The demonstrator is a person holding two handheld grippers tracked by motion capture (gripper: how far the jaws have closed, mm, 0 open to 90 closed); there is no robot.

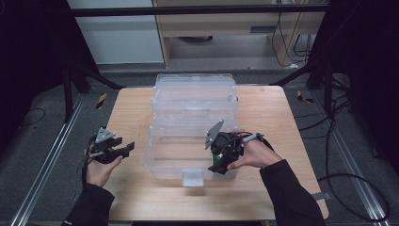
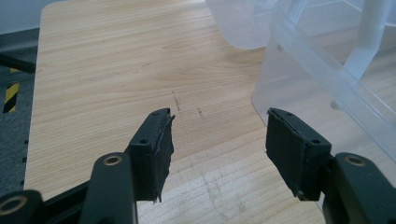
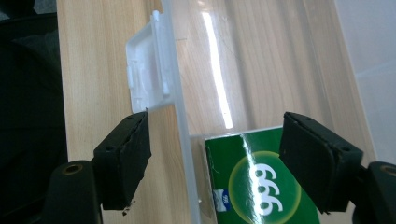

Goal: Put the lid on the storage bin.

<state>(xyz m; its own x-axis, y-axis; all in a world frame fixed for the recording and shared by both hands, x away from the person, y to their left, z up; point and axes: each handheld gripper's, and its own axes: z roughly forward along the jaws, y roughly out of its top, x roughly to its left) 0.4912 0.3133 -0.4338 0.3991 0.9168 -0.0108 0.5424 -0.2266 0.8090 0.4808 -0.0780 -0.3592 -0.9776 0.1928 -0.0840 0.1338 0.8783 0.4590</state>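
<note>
We are placing the green box (image 3: 261,186) into the clear bin (image 1: 165,155) on the counter (image 1: 131,113); it lies between our right tongs (image 3: 215,154) (jaws apart, not pressing). Left tongs (image 2: 217,140) wait wide. Next, withdraw carefully.

High view: fixed above near edge of table (image 1: 263,113), facing forward and down, whole tabletop in frame. Left tool view: low over table (image 2: 102,70), close, looking along jaws toward clear box (image 2: 327,79). Right tool view: very close at front wall of clear box (image 3: 184,121). All three share box and tabletop.
</note>
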